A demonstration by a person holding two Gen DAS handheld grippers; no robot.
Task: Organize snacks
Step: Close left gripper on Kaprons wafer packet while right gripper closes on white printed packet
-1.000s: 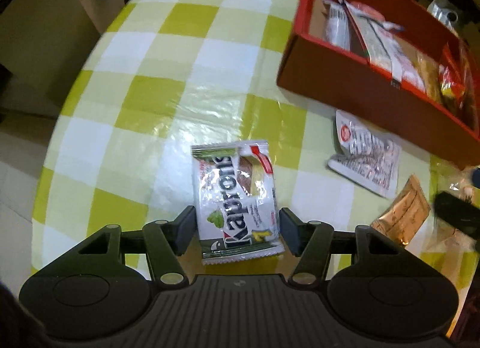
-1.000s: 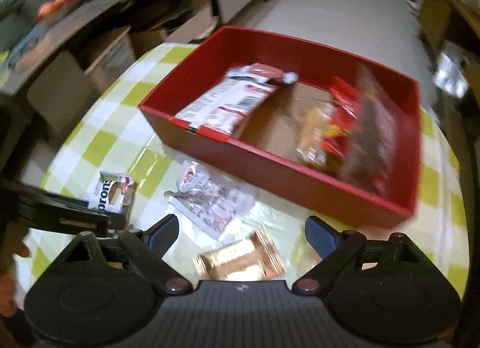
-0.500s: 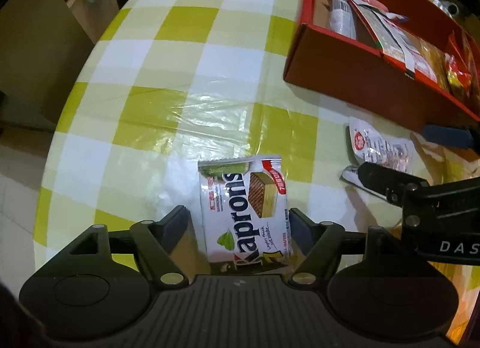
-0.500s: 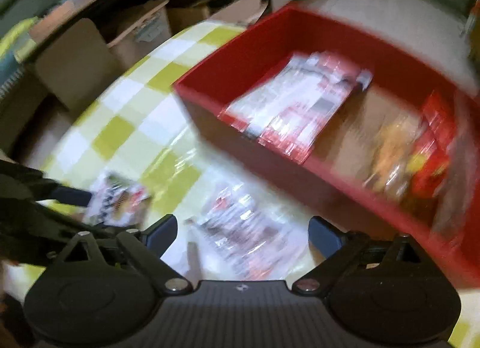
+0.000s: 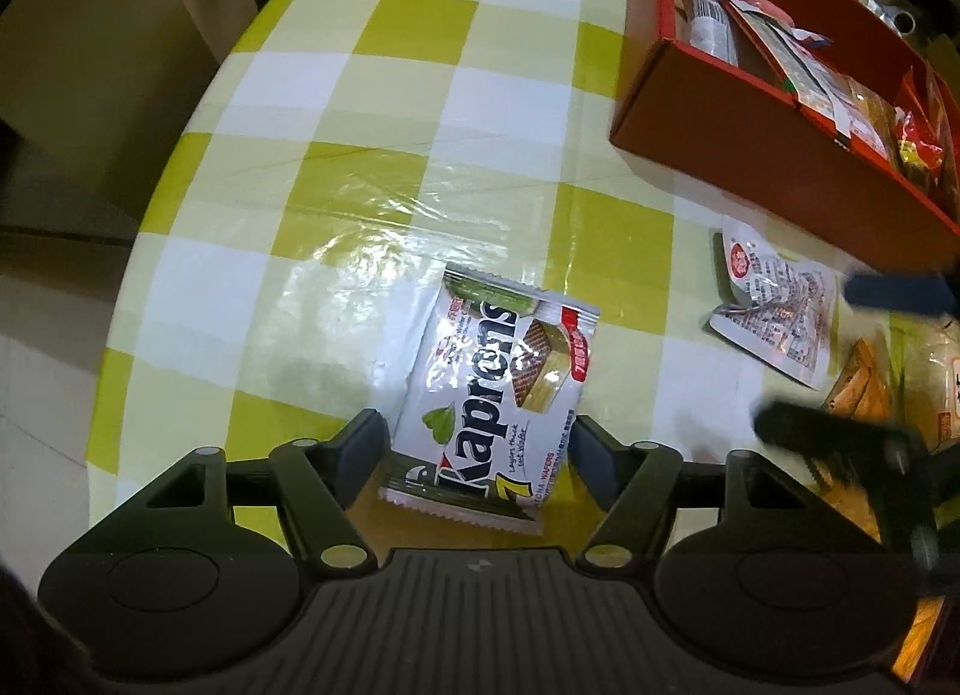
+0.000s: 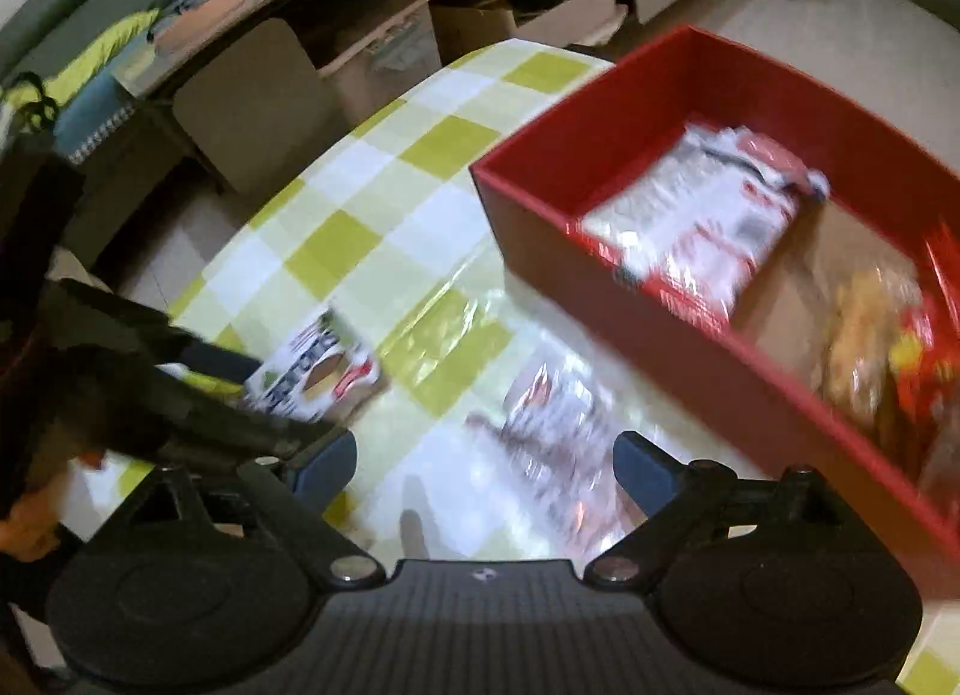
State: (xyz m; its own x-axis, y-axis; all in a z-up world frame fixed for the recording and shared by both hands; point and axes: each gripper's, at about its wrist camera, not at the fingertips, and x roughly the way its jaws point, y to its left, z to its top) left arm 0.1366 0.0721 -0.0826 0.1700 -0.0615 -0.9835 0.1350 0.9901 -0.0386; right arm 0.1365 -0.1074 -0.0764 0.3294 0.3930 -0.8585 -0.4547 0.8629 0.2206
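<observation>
Left hand-held gripper (image 5: 477, 446), pointing straight down: jaws have just been opening and now flank the Kaprons matcha wafer pack (image 5: 501, 389) without pressing it. Pack flat on the table (image 5: 372, 95), long axis running away from you, between the fingers. Right hand-held gripper (image 6: 485, 464): wide, empty, above the silver-red sachet (image 6: 558, 425); red box (image 6: 672, 299) beyond.

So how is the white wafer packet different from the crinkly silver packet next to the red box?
The wafer packet is white with big dark letters, a green leaf and a wafer picture; the silver packet is shiny with small red print. The wafer packet lies smooth and flat between the left gripper's open fingers; the silver packet is crumpled and lies nearer the red box. Both lie on the checked tablecloth, outside the box.
</observation>
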